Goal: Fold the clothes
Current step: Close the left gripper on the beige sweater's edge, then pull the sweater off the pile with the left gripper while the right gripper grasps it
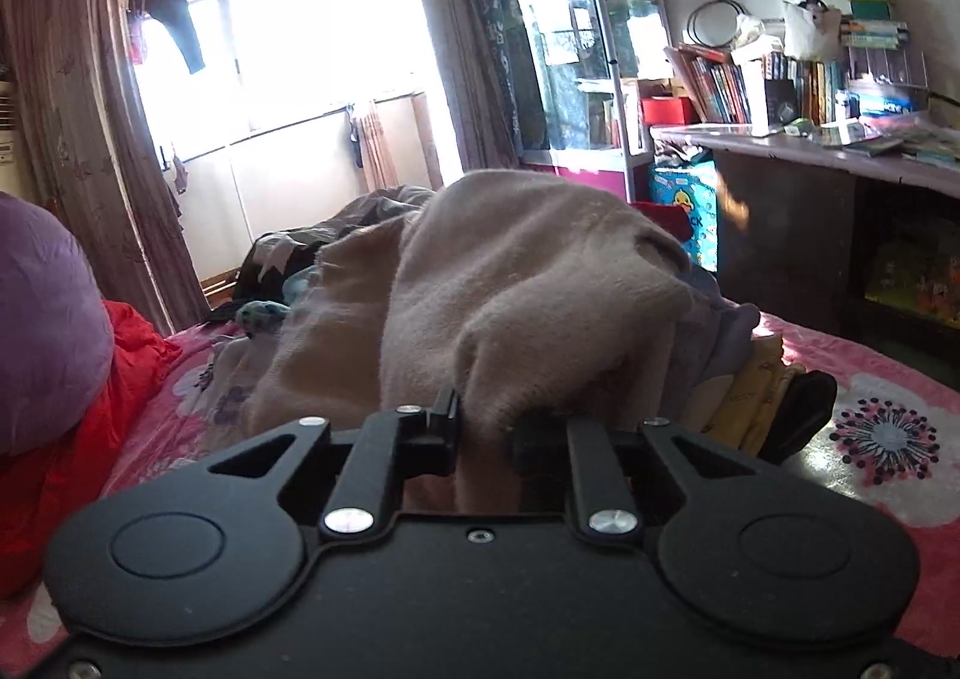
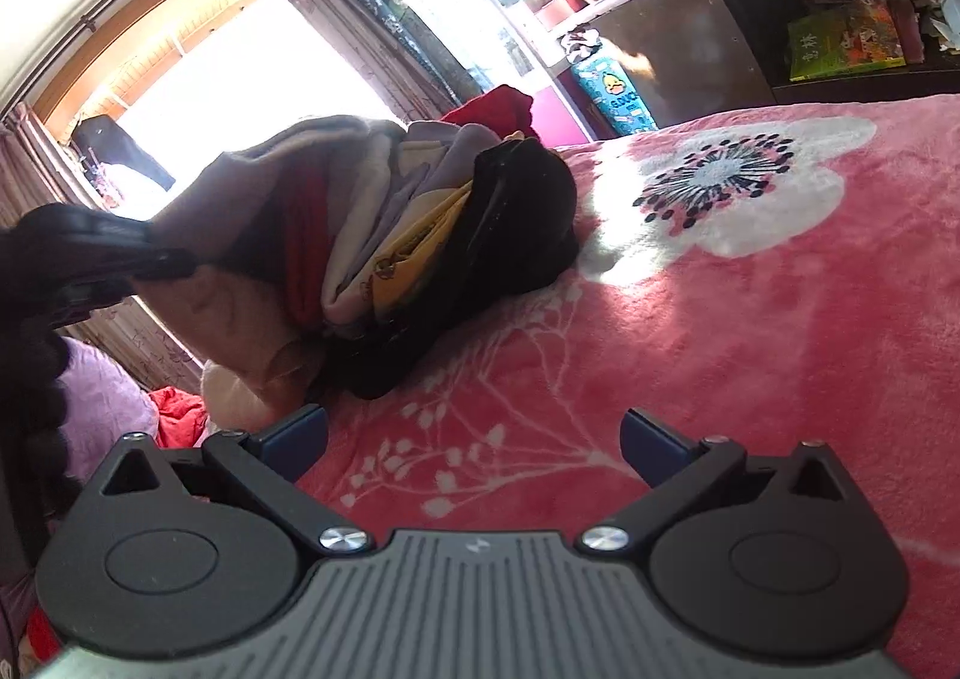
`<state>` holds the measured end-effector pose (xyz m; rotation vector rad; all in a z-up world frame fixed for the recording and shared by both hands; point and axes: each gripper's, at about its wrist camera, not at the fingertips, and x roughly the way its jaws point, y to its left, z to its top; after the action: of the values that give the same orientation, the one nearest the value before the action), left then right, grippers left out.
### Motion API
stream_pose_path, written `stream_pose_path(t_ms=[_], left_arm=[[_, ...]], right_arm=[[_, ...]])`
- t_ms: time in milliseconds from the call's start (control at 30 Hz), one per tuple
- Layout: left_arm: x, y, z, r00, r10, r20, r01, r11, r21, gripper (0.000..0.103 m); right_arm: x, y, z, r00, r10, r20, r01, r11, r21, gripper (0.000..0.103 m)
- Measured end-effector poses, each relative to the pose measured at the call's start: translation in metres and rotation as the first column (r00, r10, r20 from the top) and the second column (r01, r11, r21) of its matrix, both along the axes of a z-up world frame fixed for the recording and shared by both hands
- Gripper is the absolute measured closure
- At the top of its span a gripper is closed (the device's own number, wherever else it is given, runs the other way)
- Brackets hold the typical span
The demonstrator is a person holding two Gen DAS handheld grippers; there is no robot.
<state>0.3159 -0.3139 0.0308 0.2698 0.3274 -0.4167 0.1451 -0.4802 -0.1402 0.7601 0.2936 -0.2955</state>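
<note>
Now: left tongs [image 1: 483,430] clamp beige garment [image 1: 516,283] | right tongs [image 2: 474,448] wide, empty

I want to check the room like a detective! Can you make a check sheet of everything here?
Surface: pink flowered blanket on the bed.
Job's things: beige fleece garment; stack of folded clothes, black piece at its bottom.
Clutter: purple pillow, red cloth, more clothes heaped behind.
Grippers: left gripper shut on the beige fleece garment; right gripper open above the blanket, holding nothing.
Cables: nothing seen.
Surroundings: bright window, curtains, desk with books.
</note>
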Motion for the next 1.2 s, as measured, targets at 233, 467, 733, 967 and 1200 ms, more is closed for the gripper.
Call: stream_pose_path(t_ms=[233,467,733,967,1200], left_arm=[[-0.049,0.086,0.031,0.996,0.012,0.093,-0.019,0.997,0.073,0.09],[-0.102,0.181,0.037,0.99,0.087,0.116,-0.1,0.988,0.115,0.092],[-0.167,0.272,0.038,0.978,0.186,0.095,-0.193,0.979,0.069,0.092],[-0.232,0.345,0.01,0.956,0.289,0.043,-0.291,0.956,0.045,0.092],[-0.272,0.397,-0.025,0.911,0.409,-0.052,-0.411,0.912,-0.018,0.093]], right_arm=[[0.007,0.014,0.003,0.982,0.174,0.066,-0.178,0.982,0.057,0.0],[0.013,0.051,0.016,0.892,0.434,0.126,-0.439,0.898,0.015,0.0],[-0.022,0.124,0.052,0.821,0.568,0.059,-0.495,0.759,-0.424,0.0],[-0.067,0.213,0.05,0.729,0.67,-0.142,-0.486,0.36,-0.796,0.001],[-0.111,0.289,0.014,0.524,0.724,-0.449,-0.539,-0.126,-0.833,0.007]])
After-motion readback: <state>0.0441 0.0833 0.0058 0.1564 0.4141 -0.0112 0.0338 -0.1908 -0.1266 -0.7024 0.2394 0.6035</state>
